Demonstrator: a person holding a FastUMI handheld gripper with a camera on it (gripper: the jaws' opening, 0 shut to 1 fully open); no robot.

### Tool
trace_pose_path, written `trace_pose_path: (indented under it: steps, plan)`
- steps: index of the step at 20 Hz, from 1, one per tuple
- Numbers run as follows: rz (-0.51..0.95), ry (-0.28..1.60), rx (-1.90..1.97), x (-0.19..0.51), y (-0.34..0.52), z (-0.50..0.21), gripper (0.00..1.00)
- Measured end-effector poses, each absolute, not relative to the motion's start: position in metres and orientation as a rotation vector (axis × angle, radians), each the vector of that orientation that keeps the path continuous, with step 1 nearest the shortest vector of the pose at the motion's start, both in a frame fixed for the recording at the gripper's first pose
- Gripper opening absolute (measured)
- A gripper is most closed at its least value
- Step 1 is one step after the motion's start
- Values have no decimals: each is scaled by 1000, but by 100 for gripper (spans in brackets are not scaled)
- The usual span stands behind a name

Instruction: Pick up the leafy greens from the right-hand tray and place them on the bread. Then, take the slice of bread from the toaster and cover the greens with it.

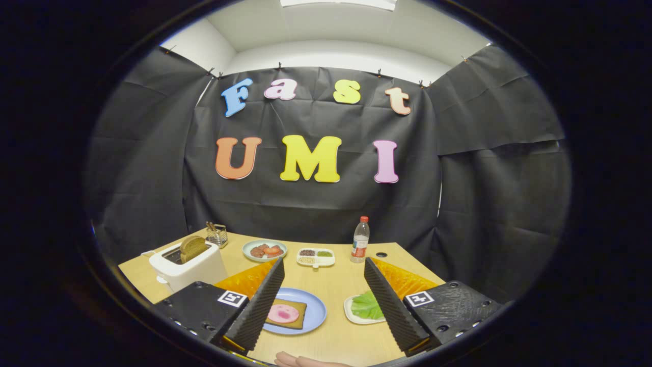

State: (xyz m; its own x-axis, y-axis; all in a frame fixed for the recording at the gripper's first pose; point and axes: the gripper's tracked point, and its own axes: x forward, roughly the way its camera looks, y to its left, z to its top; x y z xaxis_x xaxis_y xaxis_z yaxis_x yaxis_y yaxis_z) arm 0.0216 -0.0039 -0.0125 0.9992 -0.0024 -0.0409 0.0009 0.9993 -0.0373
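Observation:
My gripper (323, 267) hovers open above the wooden table, nothing between its fingers. Below the left finger lies a blue plate (316, 306) holding a brown slice of bread (298, 320) topped with a pink round slice (283, 313). Under the right finger sits a small white tray (351, 312) with leafy greens (367, 305), partly hidden by that finger. To the left, beyond the left finger, stands a white toaster (191, 265) with a brown bread slice (192, 248) sticking up from its slot.
Further back stand a plate of red and brown food (265, 250), a white divided dish of seasonings (316, 257), a plastic bottle (360, 239) and a small wire rack (218, 235). A hand (300, 361) shows at the table's near edge. Black cloth walls surround the table.

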Motion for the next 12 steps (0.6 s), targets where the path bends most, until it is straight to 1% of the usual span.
trace_pose_path:
  steps: [4,7,10,12]
  plan:
    - [-18,56,-47,44,-21,-18,97]
    - [-27,120,-33,73,-37,-41,97]
    - [-94,173,-69,109,-72,-64,96]
    - [-98,230,-78,130,-87,-88,95]
